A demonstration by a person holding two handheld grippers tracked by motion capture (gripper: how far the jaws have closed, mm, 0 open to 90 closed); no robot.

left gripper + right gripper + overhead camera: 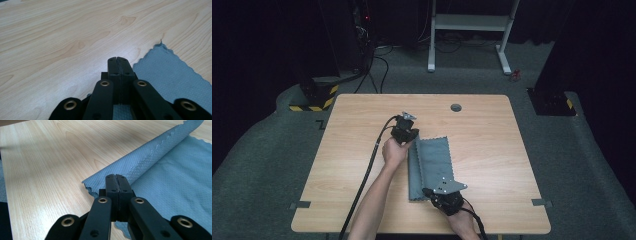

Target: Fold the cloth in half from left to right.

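A grey-blue cloth [434, 160] lies on the wooden table [362, 115], its left edge lifted into a ridge that leans over the flat part. My left gripper [411, 135] sits at the cloth's far left corner, jaws pressed together, with cloth [172, 72] showing to its right and under it. My right gripper [427, 191] is at the near left corner, jaws together where the raised fold [155, 155] starts. In the gripper views the left gripper [117, 59] and the right gripper [116, 177] show no gap between the jaws.
A round dark grommet [456, 107] sits near the table's far edge. Bare wood lies left and right of the cloth. Beyond the table stand a white frame [472, 22] and a yellow-black striped base [314, 97]. Cables trail from both grippers toward the near edge.
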